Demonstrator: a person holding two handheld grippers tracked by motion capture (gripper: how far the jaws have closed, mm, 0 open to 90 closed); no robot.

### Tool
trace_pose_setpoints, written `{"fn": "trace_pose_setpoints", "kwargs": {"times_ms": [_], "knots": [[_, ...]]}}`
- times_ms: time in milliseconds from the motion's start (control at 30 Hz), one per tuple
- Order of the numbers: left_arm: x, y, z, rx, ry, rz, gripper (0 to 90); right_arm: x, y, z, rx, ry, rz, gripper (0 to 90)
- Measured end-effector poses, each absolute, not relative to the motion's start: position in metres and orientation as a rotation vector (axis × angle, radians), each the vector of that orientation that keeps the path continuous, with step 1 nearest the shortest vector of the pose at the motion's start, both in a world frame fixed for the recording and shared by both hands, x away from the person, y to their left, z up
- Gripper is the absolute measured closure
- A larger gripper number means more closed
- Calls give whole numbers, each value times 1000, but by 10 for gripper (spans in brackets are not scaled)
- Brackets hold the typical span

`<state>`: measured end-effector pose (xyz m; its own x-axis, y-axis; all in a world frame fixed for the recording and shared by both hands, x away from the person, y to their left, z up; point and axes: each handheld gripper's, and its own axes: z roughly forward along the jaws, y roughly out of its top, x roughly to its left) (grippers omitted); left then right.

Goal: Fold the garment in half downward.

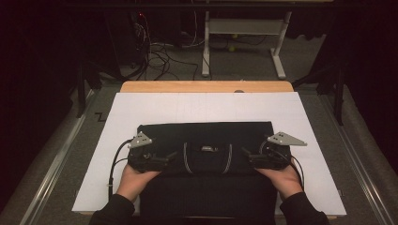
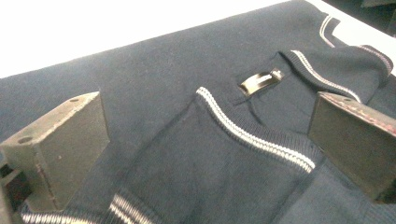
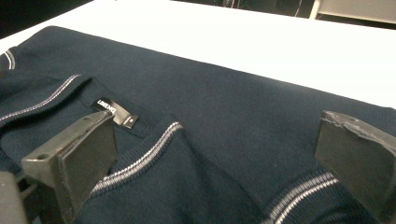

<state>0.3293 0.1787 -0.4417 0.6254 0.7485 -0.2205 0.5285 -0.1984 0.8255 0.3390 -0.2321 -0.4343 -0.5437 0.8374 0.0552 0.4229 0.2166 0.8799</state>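
Left gripper: jaws spread wide, nothing clamped between them. Held low over the left part of a dark navy sweater, pointing inward toward the garment's middle. Seen along its own jaws in the left gripper view: knit fabric spanning the gap, with a white-striped ribbed edge running diagonally between the two black blocks. Contact between jaws and cloth cannot be told.

Right gripper: jaws likewise set wide apart, empty. Held low over the right part of the sweater, pointing inward, mirroring the left. In the right gripper view: fabric filling the gap, a striped ribbed edge passing beside the left-hand jaw, a second striped band near the right-hand jaw.

Neck label: small black tag with pale lettering, sewn inside the neckline, lying flat between the striped collar edges; visible also in the left gripper view and at garment centre in the high view.

Sweater: folded into a wide rectangle, lying flat, collar toward the person, near edge reaching the table's near side.

Support: white sheet under the garment, covering most of a wooden table, bare wood exposed along the far edge.

Hands: left hand and right hand gripping the tools from below, dark sleeves at the bottom of the high view.

Surroundings: grey floor beyond the table, cables and a white table frame farther back.
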Motion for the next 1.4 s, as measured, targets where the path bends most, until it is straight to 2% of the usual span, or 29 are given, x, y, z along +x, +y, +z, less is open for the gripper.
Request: {"fn": "trace_pose_setpoints", "kwargs": {"times_ms": [500,800,1000,1400], "knots": [[363,153,-426,1904,1037,265,0,357,-199,-428,1132,2129,1244,25],[386,141,-437,1985,1105,219,5,374,-189,-432,1164,2188,1187,95],[390,133,-452,2071,1105,190,146,380,-185,-441,1188,2270,1165,251],[391,123,-468,2174,1122,151,347,380,-179,-462,1246,2344,1062,455]]}}
